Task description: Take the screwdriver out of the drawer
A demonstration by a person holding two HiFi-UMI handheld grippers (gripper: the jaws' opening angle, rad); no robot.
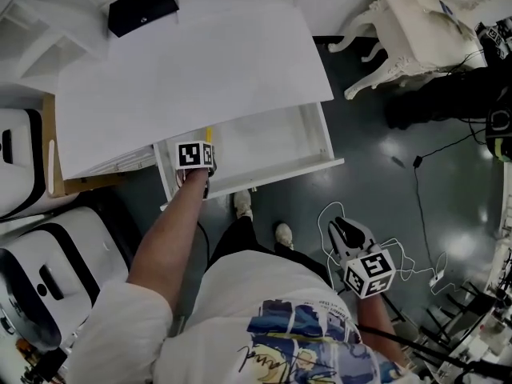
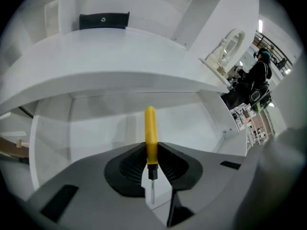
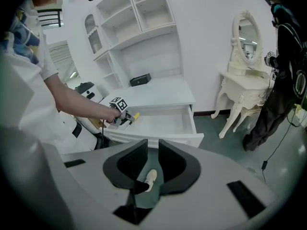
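Observation:
The yellow-handled screwdriver [image 2: 151, 131] is pinched between the jaws of my left gripper [image 2: 151, 152], its handle pointing away and its thin metal shaft toward the camera. It hangs over the left part of the open white drawer [image 2: 96, 128]. In the head view the left gripper [image 1: 204, 154] sits at the drawer's [image 1: 268, 173] front left corner, and a sliver of the screwdriver [image 1: 209, 133] shows above it. My right gripper [image 1: 342, 229] is held low at the right, away from the drawer. Its jaws [image 3: 152, 152] stand apart with nothing between them.
The white desk top [image 1: 192, 70] overhangs the drawer and carries a black box [image 1: 142, 5]. White machines [image 1: 32, 238] stand at the left, and a white vanity table [image 1: 416, 30] at the back right. Cables [image 1: 416, 254] trail on the dark floor. My shoes [image 1: 242, 205] are below the drawer front.

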